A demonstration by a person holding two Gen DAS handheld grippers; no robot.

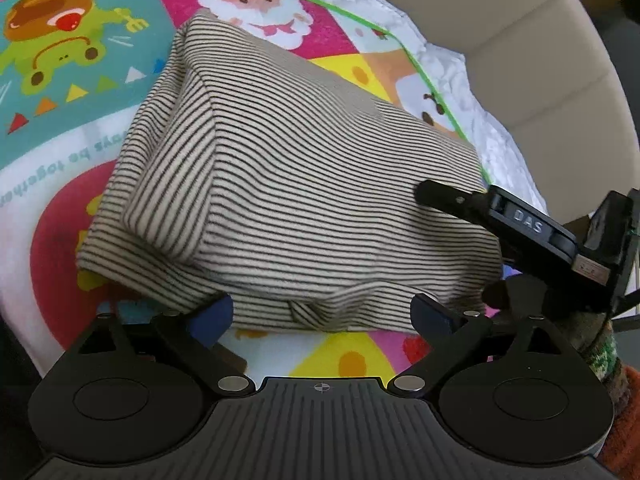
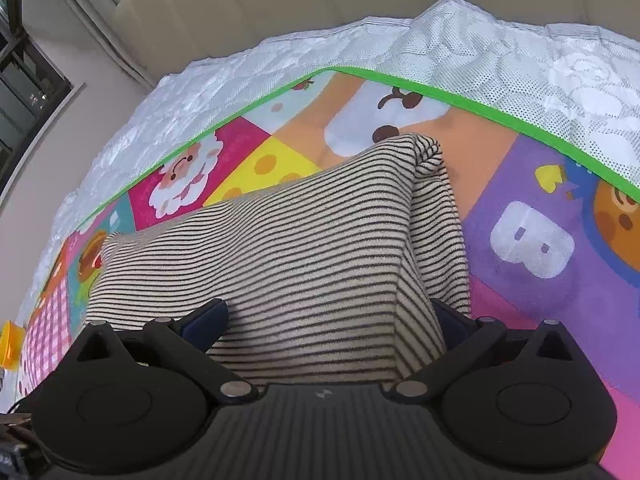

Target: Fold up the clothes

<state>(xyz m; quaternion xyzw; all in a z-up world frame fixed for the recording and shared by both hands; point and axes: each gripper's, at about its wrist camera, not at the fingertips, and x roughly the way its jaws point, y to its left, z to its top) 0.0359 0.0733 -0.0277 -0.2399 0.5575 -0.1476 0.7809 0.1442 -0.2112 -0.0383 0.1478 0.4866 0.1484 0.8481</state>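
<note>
A cream garment with thin black stripes (image 1: 288,184) lies folded into a thick bundle on a colourful cartoon mat (image 1: 60,80). My left gripper (image 1: 322,312) is open at the bundle's near edge. That hem lies between the wide-set blue pads (image 1: 216,314), which do not pinch it. In the right wrist view the same striped garment (image 2: 304,248) fills the middle, with my right gripper (image 2: 328,316) open and the fold's near end between its jaws. One black finger (image 1: 444,196) of the right gripper rests over the bundle's right side in the left wrist view.
The mat has a green border (image 2: 460,96) and lies on a white lace cover (image 2: 500,48). Behind it rises a beige padded backrest (image 1: 520,40). A yellow object (image 2: 8,344) sits at the mat's far left. A knitted sleeve (image 1: 616,392) shows at lower right.
</note>
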